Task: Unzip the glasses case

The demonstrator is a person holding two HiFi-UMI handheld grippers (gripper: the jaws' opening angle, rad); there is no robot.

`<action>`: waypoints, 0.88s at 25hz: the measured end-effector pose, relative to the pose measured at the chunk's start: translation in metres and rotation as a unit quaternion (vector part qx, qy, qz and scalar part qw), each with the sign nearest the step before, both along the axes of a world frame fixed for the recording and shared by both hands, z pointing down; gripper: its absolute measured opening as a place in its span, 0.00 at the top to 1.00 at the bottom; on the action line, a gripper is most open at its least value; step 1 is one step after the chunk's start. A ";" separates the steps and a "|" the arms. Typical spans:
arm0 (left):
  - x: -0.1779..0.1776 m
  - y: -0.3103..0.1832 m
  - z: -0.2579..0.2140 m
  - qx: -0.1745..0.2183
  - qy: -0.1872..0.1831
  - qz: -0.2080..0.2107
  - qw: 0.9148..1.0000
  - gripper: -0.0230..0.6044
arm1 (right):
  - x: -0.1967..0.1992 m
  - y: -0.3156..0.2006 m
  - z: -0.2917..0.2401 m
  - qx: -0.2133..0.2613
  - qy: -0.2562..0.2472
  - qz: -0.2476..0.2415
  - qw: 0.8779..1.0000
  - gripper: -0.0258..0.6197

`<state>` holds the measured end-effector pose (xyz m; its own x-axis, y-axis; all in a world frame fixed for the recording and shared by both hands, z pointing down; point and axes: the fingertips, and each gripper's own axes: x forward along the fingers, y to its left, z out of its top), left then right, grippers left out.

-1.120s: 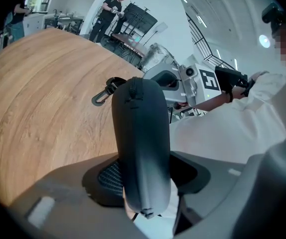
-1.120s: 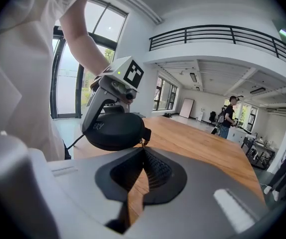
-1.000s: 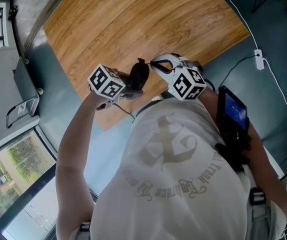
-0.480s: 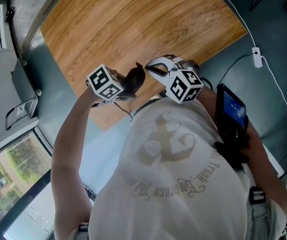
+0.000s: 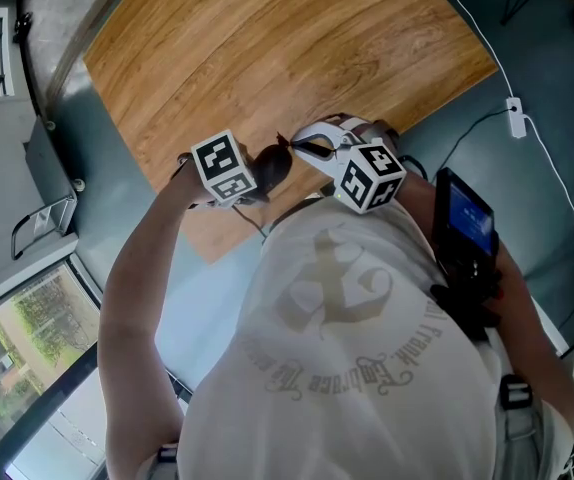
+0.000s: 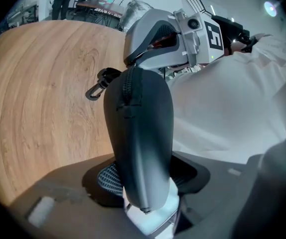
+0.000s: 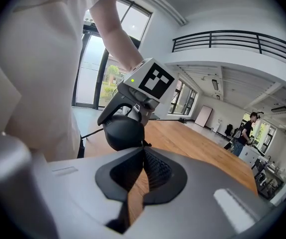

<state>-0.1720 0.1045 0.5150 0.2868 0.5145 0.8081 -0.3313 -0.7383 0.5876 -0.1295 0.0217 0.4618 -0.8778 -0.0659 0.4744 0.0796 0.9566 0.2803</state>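
Observation:
A black oval glasses case (image 5: 273, 165) hangs in front of my chest, above the near edge of the wooden table (image 5: 267, 48). My left gripper (image 5: 250, 176) is shut on the case's lower end. In the left gripper view the case (image 6: 143, 133) stands up between the ribbed pads (image 6: 109, 177), its zip line facing left and a clip (image 6: 96, 90) at the top. My right gripper (image 6: 133, 63) meets the case's top at the zip. In the right gripper view the right gripper (image 7: 144, 151) has its tips closed against the case (image 7: 124, 132), on a small dark zipper pull.
The table's (image 6: 38, 98) near edge runs just below both grippers. A black device with a blue screen (image 5: 464, 223) hangs at my right side. A white cable with a plug (image 5: 516, 116) lies on the floor to the right. A person (image 7: 246, 128) stands far off.
My left gripper has rolled and shifted a little to the right, turning the case with it. The right gripper has stayed at the case's top and barely moved.

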 end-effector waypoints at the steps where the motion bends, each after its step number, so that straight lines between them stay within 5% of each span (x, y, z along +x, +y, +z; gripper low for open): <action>1: -0.002 0.001 0.000 -0.001 -0.004 0.008 1.000 0.55 | -0.001 0.002 -0.001 0.003 0.002 -0.005 1.000 0.95; 9: -0.011 0.016 0.012 -0.011 -0.040 0.076 0.996 0.55 | -0.009 0.016 0.000 0.042 0.020 -0.048 0.998 0.95; 15: -0.005 0.028 0.018 -0.024 -0.047 0.127 0.991 0.55 | -0.011 0.028 0.000 -0.027 0.010 -0.084 0.996 0.95; 22: 0.004 0.025 0.020 -0.024 -0.018 0.081 0.996 0.52 | -0.010 0.024 0.002 -0.074 0.003 -0.071 0.995 0.95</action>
<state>-0.1685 0.1298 0.5353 0.1688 0.5900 0.7896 -0.2309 -0.7551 0.6136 -0.1399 0.0455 0.4634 -0.8704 0.1289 0.4751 0.2176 0.9664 0.1366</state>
